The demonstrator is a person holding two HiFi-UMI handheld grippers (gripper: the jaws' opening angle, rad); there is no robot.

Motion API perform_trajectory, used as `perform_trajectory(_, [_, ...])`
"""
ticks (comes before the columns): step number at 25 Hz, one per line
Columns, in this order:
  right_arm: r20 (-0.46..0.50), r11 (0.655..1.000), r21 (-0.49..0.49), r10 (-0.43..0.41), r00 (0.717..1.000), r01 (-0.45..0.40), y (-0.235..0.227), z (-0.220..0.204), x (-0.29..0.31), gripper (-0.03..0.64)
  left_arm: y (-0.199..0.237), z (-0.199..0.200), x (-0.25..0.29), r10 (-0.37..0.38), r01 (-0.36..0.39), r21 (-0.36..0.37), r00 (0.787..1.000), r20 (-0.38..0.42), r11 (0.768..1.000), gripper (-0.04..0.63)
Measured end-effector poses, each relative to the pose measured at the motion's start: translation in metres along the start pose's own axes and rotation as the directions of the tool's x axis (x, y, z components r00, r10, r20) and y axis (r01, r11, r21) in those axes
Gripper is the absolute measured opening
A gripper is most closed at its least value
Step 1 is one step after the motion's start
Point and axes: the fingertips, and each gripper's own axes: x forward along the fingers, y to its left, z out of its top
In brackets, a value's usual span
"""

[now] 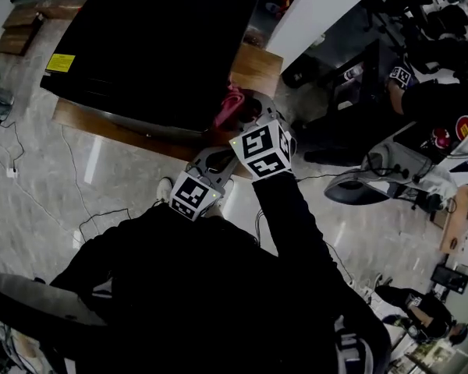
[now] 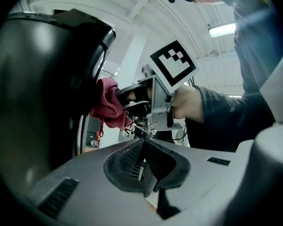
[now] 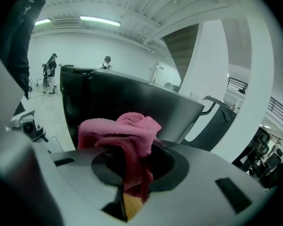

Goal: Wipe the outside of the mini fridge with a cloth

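I am doing the wiping step now: my right gripper (image 3: 134,160) is pinching the pink cloth (image 3: 125,133) between its jaws, and the bunched cloth is touching the black mini fridge (image 1: 156,45) at its near right corner, at about 5 o'clock of the fridge in the head view. The fridge is standing on a wooden desk (image 1: 256,68). My left gripper (image 2: 145,147) is waiting just beside the right one, at about 7 o'clock from it, with the jaws pressed together and nothing between them. I am judging that little of the outside is done, so the next move is asking for a firm stroke along the wall while the pinch is keeping the cloth from slipping out. The left gripper view is showing from the side how the cloth is meeting the fridge's edge, which the right gripper view is not showing clearly. The head view is giving the whole top of the fridge, which both gripper views are missing.
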Motion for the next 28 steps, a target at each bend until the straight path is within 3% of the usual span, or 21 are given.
perform_trajectory(13, [0.014,0.999,-0.007,0.048,0.999,-0.048,-0.078,-0.017,0.07,0.087,0.037,-0.011,0.065,0.149,-0.148,-0.067,0.989,0.012,0.987,0.006])
perform_trajectory(22, [0.006,1.0,-0.01,0.027,1.0,-0.027,-0.137,-0.023,0.116,0.087,0.058,-0.005,0.09,0.225,-0.224,-0.054,0.974,0.016,0.973,0.006])
perform_trajectory(28, [0.005,0.998,0.052,0.038,0.999,-0.038,-0.17,-0.028,0.138,0.087,0.058,0.007,0.103,0.255,-0.254,-0.034,0.967,0.024,0.966,0.006])
